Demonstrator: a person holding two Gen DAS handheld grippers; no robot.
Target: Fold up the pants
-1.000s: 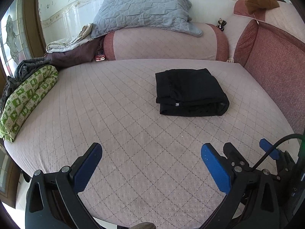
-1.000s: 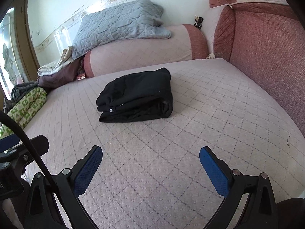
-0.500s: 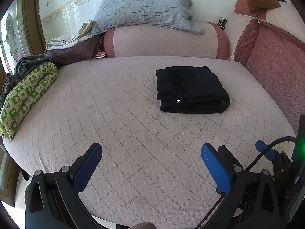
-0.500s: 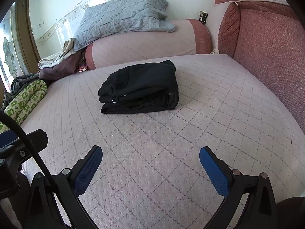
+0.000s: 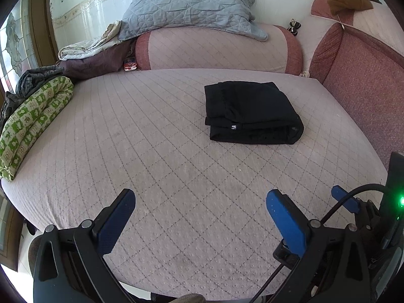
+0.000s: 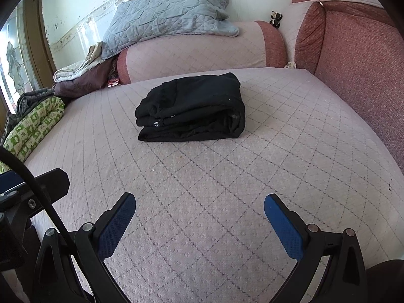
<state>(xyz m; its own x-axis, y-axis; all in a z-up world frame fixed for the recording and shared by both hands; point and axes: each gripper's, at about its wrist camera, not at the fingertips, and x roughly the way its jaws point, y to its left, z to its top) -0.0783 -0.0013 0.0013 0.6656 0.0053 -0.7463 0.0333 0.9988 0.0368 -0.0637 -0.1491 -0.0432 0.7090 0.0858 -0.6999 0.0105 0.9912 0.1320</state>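
Black pants lie folded into a compact rectangle on the pink quilted bed, right of centre in the left wrist view. The right wrist view shows the same pants ahead and slightly left. My left gripper hovers open over the bed's near edge, well short of the pants, with nothing between its blue pads. Just as wide open and empty, my right gripper is held back from the pants. The right gripper's blue pad shows at the left wrist view's right edge.
A pink bolster with a grey quilt on it lines the back wall. A red padded headboard bounds the right side. A rolled green-patterned blanket and dark clothes lie at the left edge.
Both grippers have drawn back and tilted slightly, so the folded pants sit a little lower in the right view. The pants themselves have not moved. Both stay open.
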